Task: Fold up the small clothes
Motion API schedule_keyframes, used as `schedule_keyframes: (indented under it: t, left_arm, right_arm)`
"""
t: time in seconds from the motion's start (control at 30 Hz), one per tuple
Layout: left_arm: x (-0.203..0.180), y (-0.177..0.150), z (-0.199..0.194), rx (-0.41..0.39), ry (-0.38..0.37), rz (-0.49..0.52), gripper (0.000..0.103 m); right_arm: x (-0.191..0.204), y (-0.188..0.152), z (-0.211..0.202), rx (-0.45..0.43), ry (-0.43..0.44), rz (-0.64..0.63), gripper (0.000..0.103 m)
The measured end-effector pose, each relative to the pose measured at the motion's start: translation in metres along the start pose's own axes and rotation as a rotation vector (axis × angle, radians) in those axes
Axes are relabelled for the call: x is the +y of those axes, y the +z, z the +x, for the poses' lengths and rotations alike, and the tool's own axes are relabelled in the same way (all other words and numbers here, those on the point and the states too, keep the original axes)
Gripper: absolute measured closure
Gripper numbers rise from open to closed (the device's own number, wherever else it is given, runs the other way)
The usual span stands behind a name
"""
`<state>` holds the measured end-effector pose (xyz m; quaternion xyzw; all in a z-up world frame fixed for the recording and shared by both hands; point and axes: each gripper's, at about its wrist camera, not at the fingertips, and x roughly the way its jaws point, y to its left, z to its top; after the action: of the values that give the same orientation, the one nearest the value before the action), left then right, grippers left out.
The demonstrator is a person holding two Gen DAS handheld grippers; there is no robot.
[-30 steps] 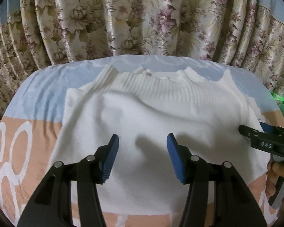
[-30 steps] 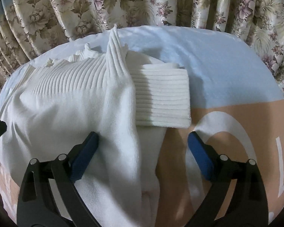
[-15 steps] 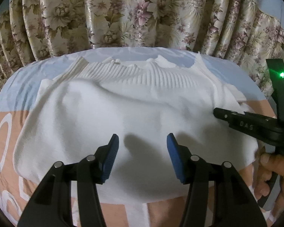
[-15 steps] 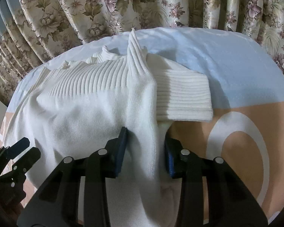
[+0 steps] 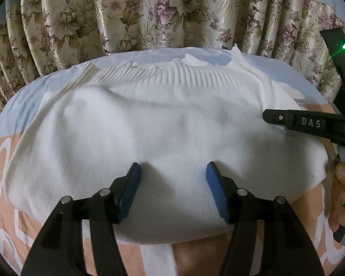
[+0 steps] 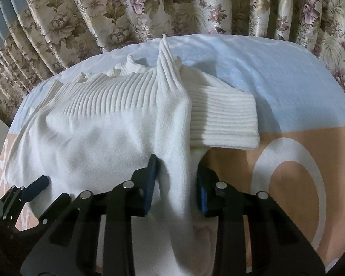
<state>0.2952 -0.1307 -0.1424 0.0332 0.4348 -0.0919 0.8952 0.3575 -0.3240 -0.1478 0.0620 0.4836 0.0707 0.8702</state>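
Left wrist view: my right claw [image 5: 310, 124] reads "DAS". The white sweater [image 5: 161, 124] is ribbed at one edge. My left claw [image 5: 173, 184] is opening, empty; the right is closing on a sweater fold.

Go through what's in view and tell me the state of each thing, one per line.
White sweater: spread on the bed, back up, right edge bunched into a ridge.
Ribbed cuff: lying flat beside the ridge.
Left gripper: jaws opening, over the sweater, nothing gripped.
Right gripper: jaws closing on the ridge.
Floral curtain: drawn, hanging in folds.
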Motion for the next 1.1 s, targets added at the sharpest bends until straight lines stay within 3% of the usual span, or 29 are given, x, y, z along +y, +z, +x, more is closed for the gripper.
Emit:
schedule_keyframes:
  t: [0.43,0.7,1.1]
  left_arm:
    - [0.003,0.000,-0.001,-0.007,0.000,-0.004,0.042]
    - [0.027,0.014,-0.012,-0.026,-0.013,-0.077,0.042]
    - [0.099,0.030,-0.041,-0.092,0.046,-0.166,0.042]
  right_arm:
    - [0.002,0.005,-0.010,-0.011,0.008,0.021,0.082]
    - [0.012,0.018,-0.035,-0.053,0.066,0.040,0.082]
    - [0.087,0.049,-0.060,-0.104,0.120,-0.029,0.083]
